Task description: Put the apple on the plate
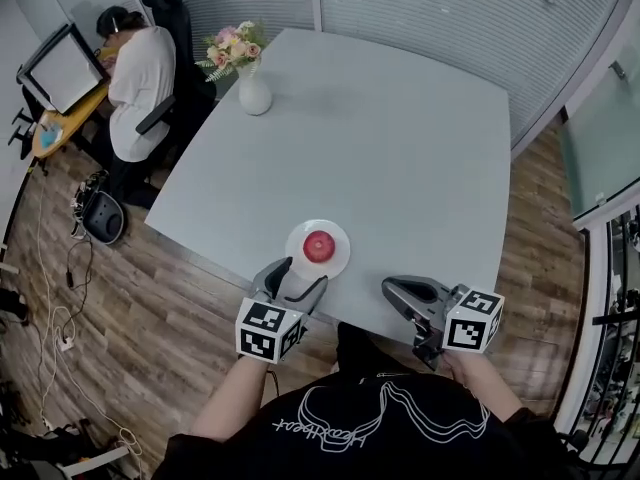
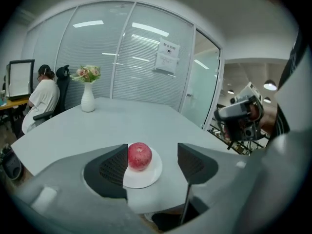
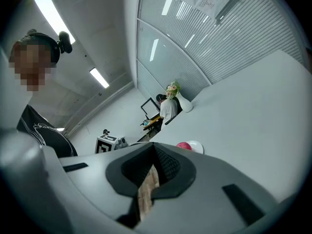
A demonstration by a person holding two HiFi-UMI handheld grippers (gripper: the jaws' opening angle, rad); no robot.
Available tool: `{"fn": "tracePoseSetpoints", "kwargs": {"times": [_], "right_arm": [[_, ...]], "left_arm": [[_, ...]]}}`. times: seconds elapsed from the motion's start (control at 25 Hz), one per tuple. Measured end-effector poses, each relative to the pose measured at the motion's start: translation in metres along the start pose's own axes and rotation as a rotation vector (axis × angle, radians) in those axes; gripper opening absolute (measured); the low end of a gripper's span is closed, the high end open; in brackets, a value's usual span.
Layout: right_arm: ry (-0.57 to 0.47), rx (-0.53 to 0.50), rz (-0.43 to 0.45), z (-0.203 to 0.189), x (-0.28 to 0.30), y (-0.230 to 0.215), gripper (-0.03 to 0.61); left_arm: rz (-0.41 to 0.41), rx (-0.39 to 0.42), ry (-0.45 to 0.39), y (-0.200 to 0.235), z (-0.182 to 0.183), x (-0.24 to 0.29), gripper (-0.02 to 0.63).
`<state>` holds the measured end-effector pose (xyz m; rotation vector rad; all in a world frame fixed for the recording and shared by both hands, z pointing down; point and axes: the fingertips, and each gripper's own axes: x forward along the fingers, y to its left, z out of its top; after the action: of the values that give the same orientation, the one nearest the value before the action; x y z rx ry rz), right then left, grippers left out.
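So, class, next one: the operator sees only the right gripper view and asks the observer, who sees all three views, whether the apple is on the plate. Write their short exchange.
Operator: I see only a red bit by a white rim. Is the apple on the plate?
Observer: Yes; the head view shows the apple in the middle of the plate.
Operator: Is anything gripping it?
Observer: No; its own view shows the left gripper with jaws apart, the apple lying beyond them.
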<state>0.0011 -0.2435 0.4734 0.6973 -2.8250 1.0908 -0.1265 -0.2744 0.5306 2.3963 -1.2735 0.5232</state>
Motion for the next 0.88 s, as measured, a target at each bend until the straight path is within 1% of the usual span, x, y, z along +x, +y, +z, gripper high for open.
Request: {"fn": "tracePoseSetpoints", "kwargs": {"times": [0.12,0.28,0.4,0.48,0.56,0.64,0.76,0.88], "right_arm": [[-0.005,-0.047,0.043,0.003,-0.002,0.021,0.008],[-0.029,-0.104,0.091,0.006,-0.008,0.054,0.008],[-0.048,-0.136,0.129,0.006,-0.011,0.079,0.008],[-0.055,-0.157,0.151,0.005,-0.011,0.094,0.008],[-0.059,-0.174,0.168,0.005,-0.013,0.106,0.008],[-0.064,-0.189,0.181,0.005,-0.014,0.115,0.008],[-0.072,-0.219,0.194,0.001,-0.014,0.131,0.008],[-0.069,-0.243,0.205,-0.007,-0.016,0.144,0.008]], "left_arm": [[-0.032,-0.033,-0.069,-0.016,0.018,-0.034,0.322],[-0.110,-0.094,-0.164,-0.045,0.041,-0.081,0.321],[-0.156,-0.115,-0.232,-0.064,0.055,-0.114,0.305],[-0.158,-0.108,-0.256,-0.074,0.060,-0.131,0.259],[-0.160,-0.081,-0.272,-0.084,0.065,-0.145,0.174],[-0.183,-0.054,-0.282,-0.096,0.068,-0.154,0.108],[-0.234,-0.031,-0.266,-0.112,0.063,-0.161,0.069],[-0.280,-0.051,-0.265,-0.126,0.059,-0.168,0.031]]}}
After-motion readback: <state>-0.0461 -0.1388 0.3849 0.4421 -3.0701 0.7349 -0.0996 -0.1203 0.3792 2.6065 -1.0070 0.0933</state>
